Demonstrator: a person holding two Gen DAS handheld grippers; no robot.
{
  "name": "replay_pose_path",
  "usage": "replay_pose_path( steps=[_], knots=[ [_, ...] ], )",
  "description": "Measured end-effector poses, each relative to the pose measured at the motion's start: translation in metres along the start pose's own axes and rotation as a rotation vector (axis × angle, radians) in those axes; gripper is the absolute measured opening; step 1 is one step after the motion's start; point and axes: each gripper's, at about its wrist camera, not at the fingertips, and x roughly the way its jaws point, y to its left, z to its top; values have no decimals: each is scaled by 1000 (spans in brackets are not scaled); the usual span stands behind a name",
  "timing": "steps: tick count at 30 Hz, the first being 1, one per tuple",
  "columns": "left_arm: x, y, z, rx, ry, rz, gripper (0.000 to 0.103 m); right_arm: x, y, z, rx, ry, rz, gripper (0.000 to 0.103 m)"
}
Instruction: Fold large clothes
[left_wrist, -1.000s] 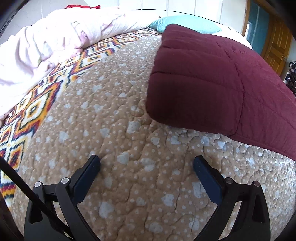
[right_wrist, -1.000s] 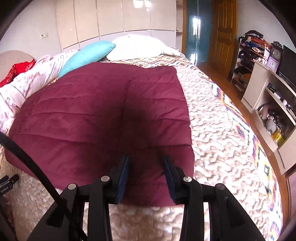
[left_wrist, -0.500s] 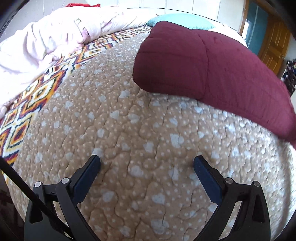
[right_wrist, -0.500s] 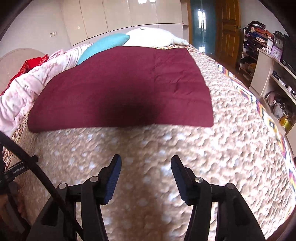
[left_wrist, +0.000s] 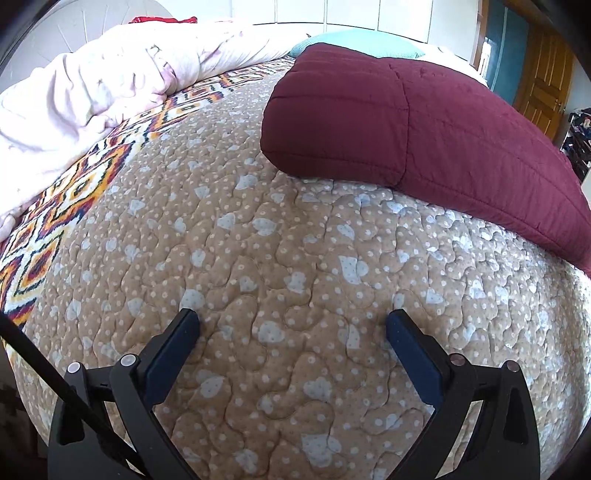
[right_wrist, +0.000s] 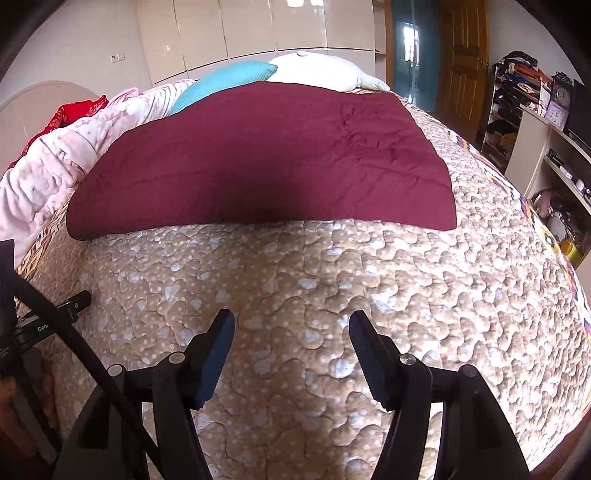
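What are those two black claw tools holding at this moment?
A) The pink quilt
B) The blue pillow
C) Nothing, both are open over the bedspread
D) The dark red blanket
C: the left gripper and right gripper both have their fingers spread with only the tan bedspread between them; the dark red blanket lies folded farther up the bed, untouched.

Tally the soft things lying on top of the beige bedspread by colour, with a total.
Maroon quilted blanket: 1
Turquoise pillow: 1
White pillow: 1
Pale pink comforter: 1
Red cloth: 1
Total: 5
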Motion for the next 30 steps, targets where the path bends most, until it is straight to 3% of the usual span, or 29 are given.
replay_pose_path(
  steps=[24,30],
  knots=[
    [-5,-3,-2,-4,-25,0,101,-2,31,-17,-113,-26,-95,74],
    [-9,2,-2,-26,-39,-36,101,-3,29,-18,-107,-26,-99,74]
  ],
)
